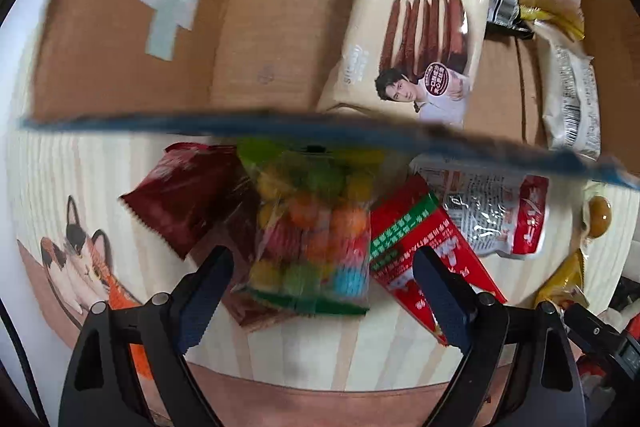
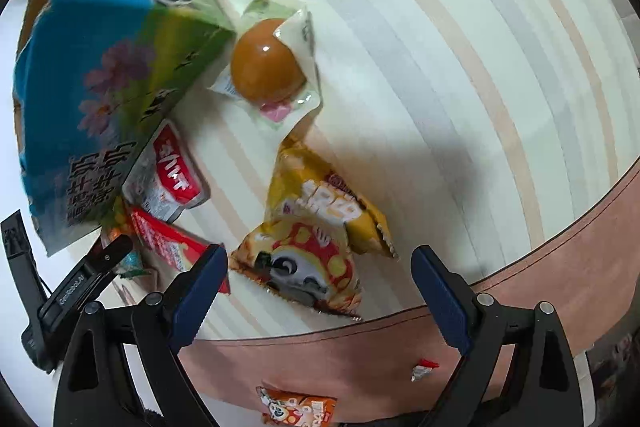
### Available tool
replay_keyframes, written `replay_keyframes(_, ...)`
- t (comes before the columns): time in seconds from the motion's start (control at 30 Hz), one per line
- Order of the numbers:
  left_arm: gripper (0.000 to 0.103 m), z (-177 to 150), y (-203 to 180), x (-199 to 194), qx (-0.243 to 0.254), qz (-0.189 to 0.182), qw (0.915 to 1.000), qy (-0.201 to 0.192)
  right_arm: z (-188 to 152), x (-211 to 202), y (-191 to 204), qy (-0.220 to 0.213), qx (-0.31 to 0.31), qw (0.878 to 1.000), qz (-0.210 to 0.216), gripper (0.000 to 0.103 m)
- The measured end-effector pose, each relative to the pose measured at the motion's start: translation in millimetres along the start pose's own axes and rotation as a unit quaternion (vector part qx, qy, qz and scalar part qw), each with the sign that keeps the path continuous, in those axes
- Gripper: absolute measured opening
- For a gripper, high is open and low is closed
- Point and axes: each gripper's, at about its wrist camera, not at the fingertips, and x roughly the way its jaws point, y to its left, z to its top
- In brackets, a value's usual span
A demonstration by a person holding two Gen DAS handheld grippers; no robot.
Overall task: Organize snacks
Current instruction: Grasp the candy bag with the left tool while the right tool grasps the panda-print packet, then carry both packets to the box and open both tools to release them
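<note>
Two wrist views, read left to right. In the left view, my left gripper (image 1: 320, 291) points down at the pale striped tablecloth (image 1: 100, 163), its jaws spread wide and gripping nothing. At 10 o'clock from it lies a dark red foil packet (image 1: 188, 195); directly ahead, at 12 o'clock, lies a clear bag of multicoloured round candies (image 1: 312, 227), partly blurred. At 2 o'clock lie a red and green printed carton (image 1: 412, 239) and a silver and red foil pouch (image 1: 492, 211). Beyond them stands an open brown cardboard box (image 1: 120, 39) whose blue-edged flap crosses the frame; a cream packet of chocolate biscuits (image 1: 420, 27) lies inside it.

In the right view, my right gripper (image 2: 320, 279) likewise stands wide apart and empty. A yellow and red crinkled snack bag (image 2: 316, 231) lies at 12 o'clock, just ahead of the fingertips. Farther at 12 o'clock lies a brown egg sealed in clear plastic (image 2: 268, 63). The box's blue and green printed flap (image 2: 100, 79) fills 10 o'clock.
</note>
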Motion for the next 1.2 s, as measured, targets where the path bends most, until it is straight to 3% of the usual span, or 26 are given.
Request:
replay_keyframes(0.1, 0.088, 2.4, -4.4, 6.2, 0.008, 0.01, 0.9999, -0.004, 8.1, 6.6, -1.1, 0.008, 0.006, 1.0, -0.005, 0.095)
replay_keyframes(0.13, 0.076, 2.4, -4.6, 7.0, 0.008, 0.016, 0.9998, -0.008, 8.8, 8.6, -2.0, 0.011, 0.01, 1.0, -0.006, 0.095)
replay_keyframes(0.23, 0.055, 1.8, -1.6, 5.8, 0.0, 0.026, 0.9995, -0.016, 9.6, 16.8, 3.4, 0.015, 0.02, 1.0, -0.006, 0.092)
replay_keyframes(0.3, 0.054, -0.2, 0.8, 4.0, -0.002, 0.019, 0.9997, -0.017, 10.6, 19.3, 6.4, 0.013, 0.015, 1.0, -0.016, 0.076)
replay_keyframes(0.47, 0.053, -20.3, 7.6, 4.9, -0.014, 0.009, 0.9998, -0.014, 1.3, 19.9, 24.9, -0.013, -0.058, 0.996, -0.07, 0.054)
replay_keyframes(0.57, 0.053, -43.4, 9.9, 7.1, -0.022, 0.003, 0.9997, -0.008, -8.4, 24.6, 35.6, -0.012, -0.117, 0.988, -0.1, 0.053)
replay_keyframes(0.7, 0.053, -82.2, 9.5, 21.3, -0.03, -0.017, 0.9992, 0.022, -30.6, 32.6, 48.1, -0.008, -0.203, 0.968, -0.146, 0.051)
replay_keyframes(0.9, 0.053, -126.0, 10.1, 38.0, -0.039, -0.026, 0.998, 0.043, -55.5, 43.5, 51.8, 0.004, -0.265, 0.949, -0.171, 0.051)
replay_keyframes(1.2, 0.054, -141.0, 12.1, 54.3, -0.031, -0.025, 0.9979, 0.051, -49.7, 50.2, 55.0, 0.008, -0.247, 0.955, -0.166, 0.055)
